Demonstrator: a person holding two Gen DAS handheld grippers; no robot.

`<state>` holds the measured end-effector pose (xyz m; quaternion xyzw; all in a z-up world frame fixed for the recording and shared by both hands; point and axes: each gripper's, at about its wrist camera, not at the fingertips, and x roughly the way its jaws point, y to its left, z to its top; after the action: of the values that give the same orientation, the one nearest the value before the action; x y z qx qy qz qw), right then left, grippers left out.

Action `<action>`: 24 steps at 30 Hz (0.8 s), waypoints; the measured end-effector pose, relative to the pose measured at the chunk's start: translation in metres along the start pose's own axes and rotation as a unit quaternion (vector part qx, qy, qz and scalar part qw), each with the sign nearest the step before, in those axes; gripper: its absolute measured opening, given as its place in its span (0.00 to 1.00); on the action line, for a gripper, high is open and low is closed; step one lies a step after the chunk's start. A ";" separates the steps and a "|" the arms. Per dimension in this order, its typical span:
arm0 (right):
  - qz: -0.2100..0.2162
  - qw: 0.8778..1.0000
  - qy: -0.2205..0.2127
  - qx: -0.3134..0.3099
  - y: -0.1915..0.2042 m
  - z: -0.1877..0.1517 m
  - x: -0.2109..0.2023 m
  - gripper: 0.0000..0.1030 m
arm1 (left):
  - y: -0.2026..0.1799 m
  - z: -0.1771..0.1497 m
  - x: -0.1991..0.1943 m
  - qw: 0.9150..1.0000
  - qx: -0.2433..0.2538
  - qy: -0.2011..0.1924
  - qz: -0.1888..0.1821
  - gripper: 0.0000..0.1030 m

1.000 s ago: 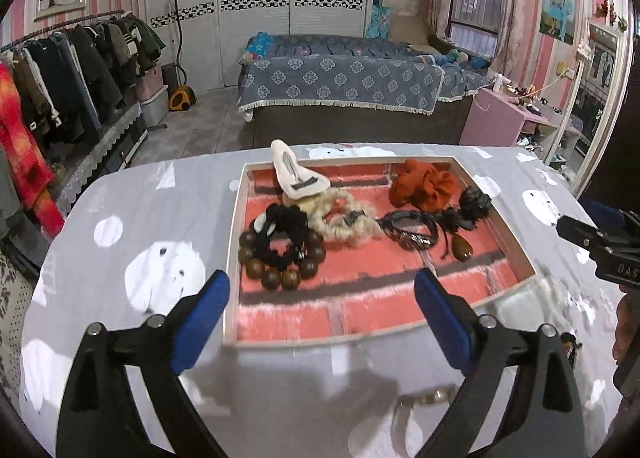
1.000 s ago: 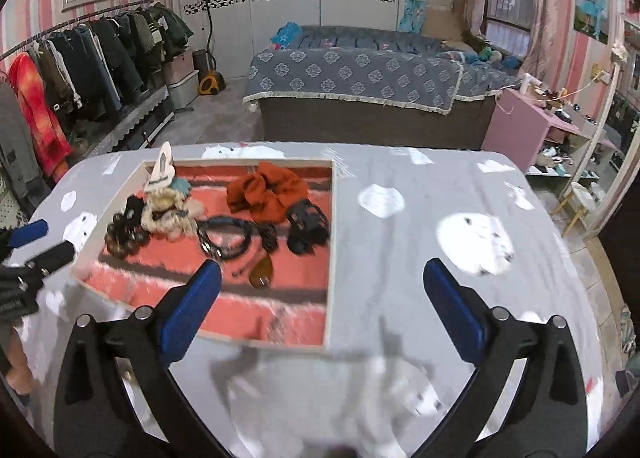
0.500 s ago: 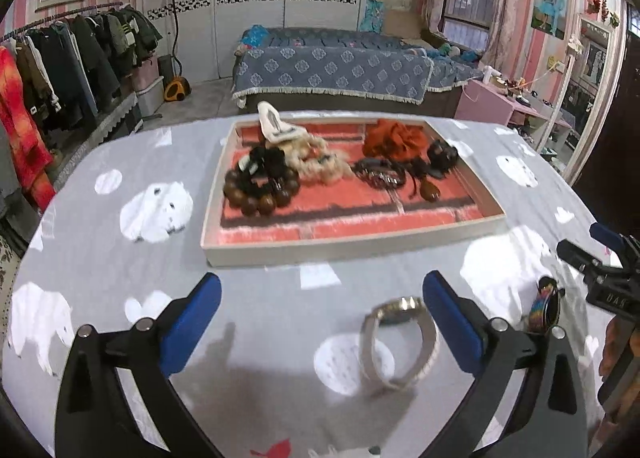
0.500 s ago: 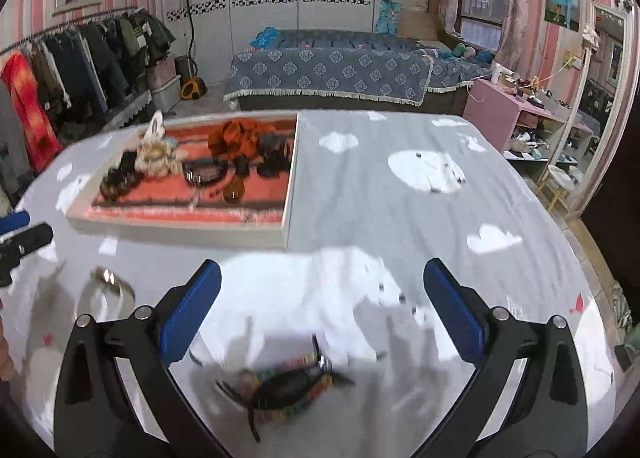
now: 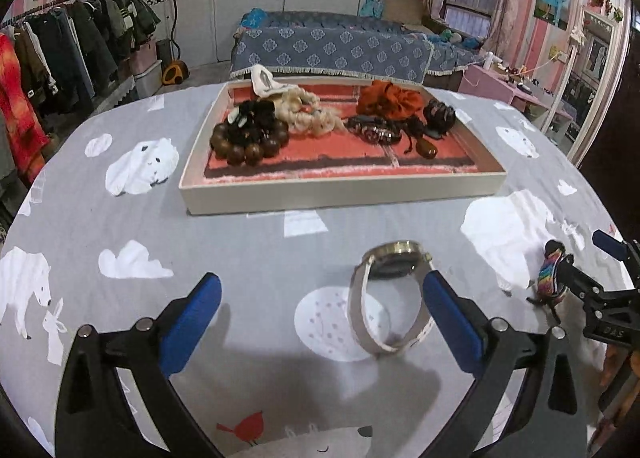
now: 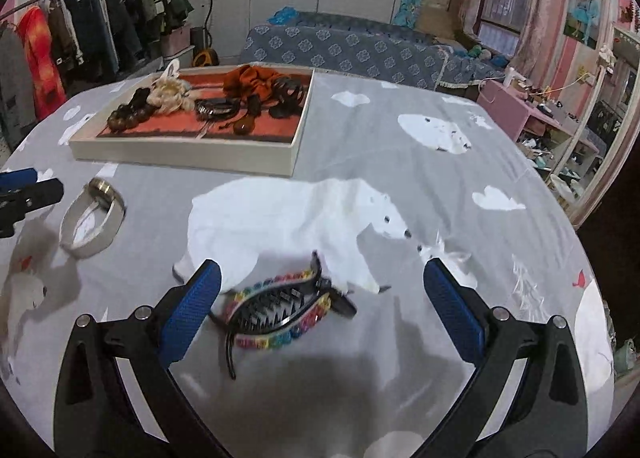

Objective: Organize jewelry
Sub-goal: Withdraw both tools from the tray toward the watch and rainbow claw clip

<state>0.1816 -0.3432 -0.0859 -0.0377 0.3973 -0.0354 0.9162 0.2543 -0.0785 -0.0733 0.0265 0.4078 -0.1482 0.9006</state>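
A white-strap watch [image 5: 390, 298] with a gold case stands on its side on the grey tablecloth; it also shows in the right wrist view [image 6: 92, 222]. My left gripper [image 5: 320, 322] is open, low over the cloth, the watch just inside its right finger. A rainbow-edged black hair claw [image 6: 280, 314] lies between the fingers of my open right gripper [image 6: 322, 314]; it also shows in the left wrist view [image 5: 552, 278]. A shallow tray [image 5: 340, 190] with a red lining holds a wooden bead bracelet [image 5: 248, 142], an orange scrunchie [image 5: 390, 100] and other pieces.
The tray [image 6: 188, 156] sits at the far side of the round table. Behind are a bed [image 5: 332, 46], a clothes rack [image 5: 60, 42] on the left and a pink desk [image 5: 504, 86] on the right.
Both grippers have pulled back from the tray and dropped low toward the cloth. The watch and the hair claw have come into view between the fingers.
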 end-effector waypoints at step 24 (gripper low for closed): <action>0.037 0.998 0.041 -0.015 0.006 -0.014 0.018 0.96 | -0.009 -0.008 0.022 0.999 0.024 0.036 0.006 0.96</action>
<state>0.1835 -0.3392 -0.1093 -0.0354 0.4362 0.0028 0.8991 0.2599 -0.0908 -0.0947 0.0560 0.4363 -0.1513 0.8852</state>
